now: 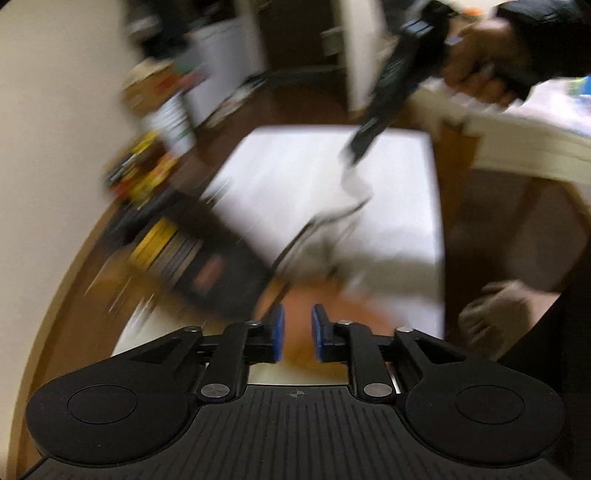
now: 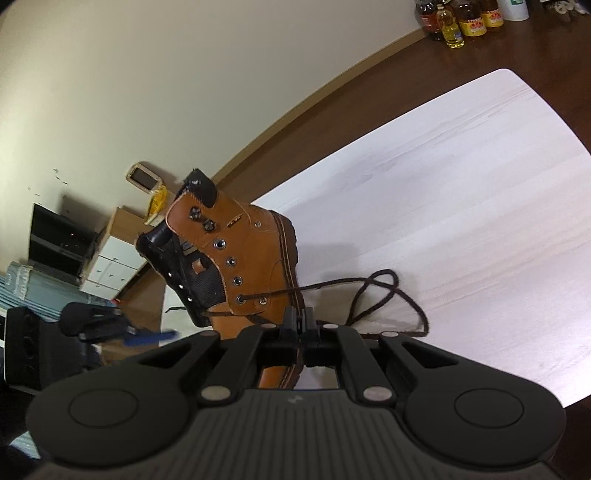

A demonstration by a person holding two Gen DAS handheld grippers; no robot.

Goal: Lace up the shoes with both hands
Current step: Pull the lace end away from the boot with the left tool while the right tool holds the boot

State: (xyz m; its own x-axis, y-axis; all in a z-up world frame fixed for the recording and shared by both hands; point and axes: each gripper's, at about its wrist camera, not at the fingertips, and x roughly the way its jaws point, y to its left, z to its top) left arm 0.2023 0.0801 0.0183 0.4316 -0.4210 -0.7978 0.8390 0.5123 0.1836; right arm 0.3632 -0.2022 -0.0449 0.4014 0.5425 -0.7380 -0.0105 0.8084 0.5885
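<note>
A tan leather boot (image 2: 255, 254) with a black tongue lies tilted on the white table (image 2: 443, 184). Its dark brown lace (image 2: 391, 280) leaves the lowest eyelet, loops over the table and runs back under my right gripper (image 2: 303, 325). That gripper's jaws are shut on the lace just in front of the boot. In the heavily blurred left wrist view, my left gripper (image 1: 298, 332) is open, its blue pads apart over the orange boot (image 1: 332, 314). A strand of lace (image 1: 295, 251) passes beside the left pad. A hand holds the right gripper (image 1: 354, 155) above the table.
Oil bottles (image 2: 458, 22) stand on the dark wooden floor beyond the table's far corner. White drawers (image 2: 110, 269) and dark shelving sit by the wall on the left. A box of books (image 1: 177, 251) lies beside the table (image 1: 295, 166).
</note>
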